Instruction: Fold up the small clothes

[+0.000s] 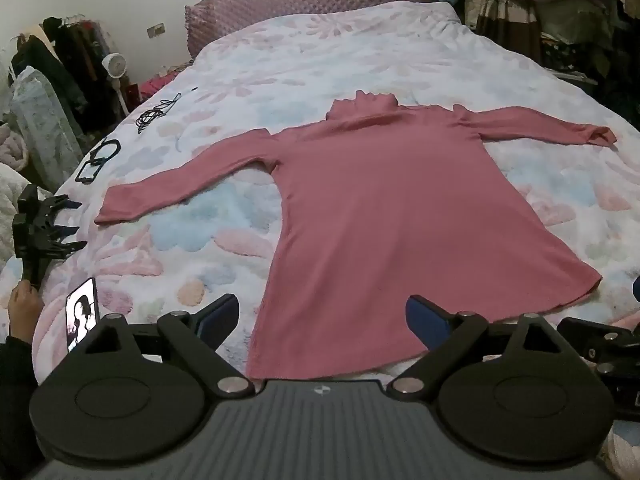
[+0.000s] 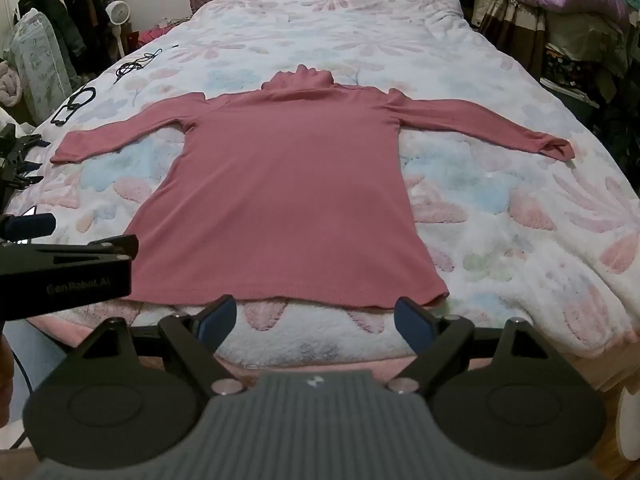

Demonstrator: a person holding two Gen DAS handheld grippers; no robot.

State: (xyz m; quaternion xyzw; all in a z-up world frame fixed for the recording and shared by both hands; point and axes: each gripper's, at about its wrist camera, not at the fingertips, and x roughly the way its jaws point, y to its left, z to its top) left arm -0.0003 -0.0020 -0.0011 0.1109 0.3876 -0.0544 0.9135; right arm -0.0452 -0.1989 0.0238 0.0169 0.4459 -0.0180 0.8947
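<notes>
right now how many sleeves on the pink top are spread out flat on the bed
2. The left sleeve reaches toward the bed's left edge, the right sleeve toward the right edge, its cuff slightly folded. Both lie on the floral blanket; none hidden.

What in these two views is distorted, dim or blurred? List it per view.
Left wrist view: fisheye bends the bed edges into a curve, the clutter at both sides is dim, and the pink top is evenly lit and sharp. Right wrist view: same barrel curve; the left gripper body at the left edge looks soft; no glare on the top.
</notes>
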